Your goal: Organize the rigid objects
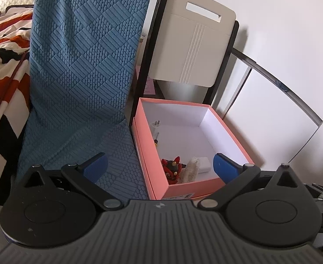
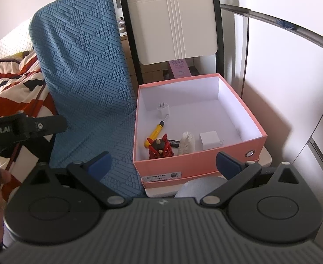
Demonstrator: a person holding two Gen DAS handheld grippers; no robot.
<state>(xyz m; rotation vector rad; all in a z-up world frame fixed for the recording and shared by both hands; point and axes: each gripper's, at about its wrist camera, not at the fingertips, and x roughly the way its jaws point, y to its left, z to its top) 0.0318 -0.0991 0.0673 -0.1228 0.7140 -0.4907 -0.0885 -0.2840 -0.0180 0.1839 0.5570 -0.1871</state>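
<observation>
A: Where are the things, seen from the jaws?

B: They lie in the pink box [image 2: 196,165], ahead of both grippers and lower than them. The yellow screwdriver [image 2: 156,131] lies with its long axis slanted, its tip toward the white plug [image 2: 162,110] at the far wall. The red figure [image 2: 160,147], the white brush [image 2: 186,143] and the white charger cube [image 2: 209,143] stand in a row just behind the near wall.

A: And the grippers?

B: The right gripper [image 2: 162,162] is wide open and holds nothing. The left gripper [image 1: 160,165] is also wide open and empty.

A: Which one seems nearer?

B: It is hard to say. The right one faces the box more squarely; the left one looks in from the side of the blue chair [image 1: 84,66].

A: What stands in the way?

B: Probably the near wall of the box; a reach must go over it. The white chair back [image 2: 174,22] stands behind the box, well apart from the things.
</observation>
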